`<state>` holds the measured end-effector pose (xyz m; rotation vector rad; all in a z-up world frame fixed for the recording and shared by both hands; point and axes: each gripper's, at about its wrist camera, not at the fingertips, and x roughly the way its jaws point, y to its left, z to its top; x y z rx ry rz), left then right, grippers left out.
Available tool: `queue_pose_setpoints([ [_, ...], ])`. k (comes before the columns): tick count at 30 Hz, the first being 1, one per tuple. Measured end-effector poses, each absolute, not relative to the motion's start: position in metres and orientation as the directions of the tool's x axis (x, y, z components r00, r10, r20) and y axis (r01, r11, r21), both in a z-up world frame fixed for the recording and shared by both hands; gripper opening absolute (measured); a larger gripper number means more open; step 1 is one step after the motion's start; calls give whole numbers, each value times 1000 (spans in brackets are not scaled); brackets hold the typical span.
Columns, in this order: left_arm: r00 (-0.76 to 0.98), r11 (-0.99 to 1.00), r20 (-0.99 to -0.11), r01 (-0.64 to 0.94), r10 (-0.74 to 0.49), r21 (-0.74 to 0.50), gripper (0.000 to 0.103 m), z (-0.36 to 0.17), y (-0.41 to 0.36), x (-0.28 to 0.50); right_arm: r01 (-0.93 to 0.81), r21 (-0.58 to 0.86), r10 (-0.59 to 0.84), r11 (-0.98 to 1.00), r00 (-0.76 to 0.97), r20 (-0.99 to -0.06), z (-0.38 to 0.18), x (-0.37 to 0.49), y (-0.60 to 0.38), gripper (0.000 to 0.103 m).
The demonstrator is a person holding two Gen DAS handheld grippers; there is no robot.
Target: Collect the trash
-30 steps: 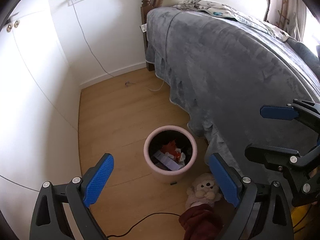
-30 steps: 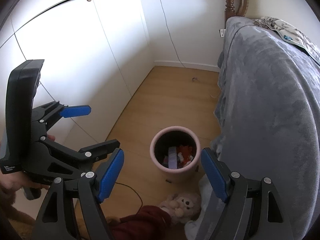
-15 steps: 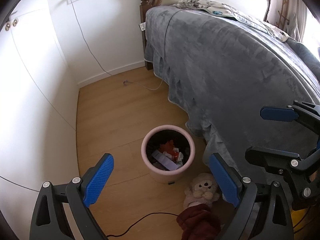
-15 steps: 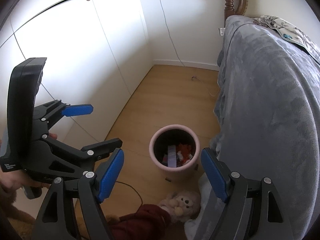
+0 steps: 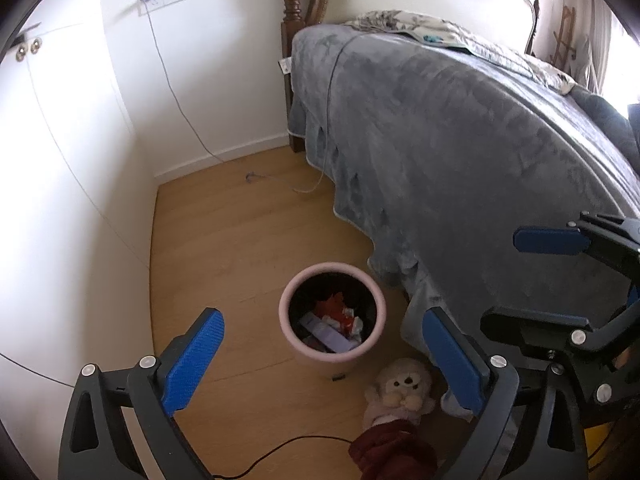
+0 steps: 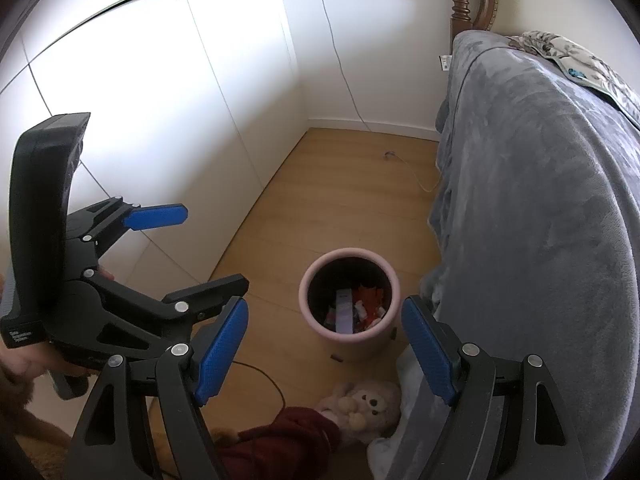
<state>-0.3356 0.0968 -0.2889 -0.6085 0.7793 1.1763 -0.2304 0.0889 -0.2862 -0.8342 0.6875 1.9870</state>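
The left gripper (image 5: 320, 364) hangs above the floor with its jaws spread wide and nothing between the blue pads (image 5: 192, 364); it touches nothing. Seen along its fingers, the pink trash bin (image 5: 370, 354) stands on the wooden floor (image 5: 224, 248) ahead and below, framed in the gap between the two pads but well apart from them. Inside the bin lie red wrappers and a pale purple box (image 5: 330, 334).

The right gripper (image 6: 324, 356) is likewise wide open and empty, its pads clear of everything. From its own view the same bin (image 6: 384, 338) sits ahead and below, between its pads, close to the drape of the grey blanket (image 6: 540, 220) on the bed to its right. Each gripper shows in the other's view: the right one at the right edge of the left view (image 5: 560, 280), the left one to the left in the right view (image 6: 192, 248), a hand (image 6: 24, 364) gripping its handle.

Nearer than the bin, just below both grippers, a plush toy (image 5: 400, 390) lies on the floor beside a dark red cloth (image 5: 392, 448) and a thin black cable (image 5: 288, 446).
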Motion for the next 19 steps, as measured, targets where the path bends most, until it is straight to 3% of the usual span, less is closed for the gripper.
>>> queue_pose_setpoints([
  [5,220,267,-798,-961,561,-78,99,-287,105,-338,-858,141,501,-494,-413,-760,-285,-232,87,78],
  [19,223,302,-745,-953,629,-30,97,-274,104,-333,-864,133,511,-486,-404,-759,-284,-231,87,78],
])
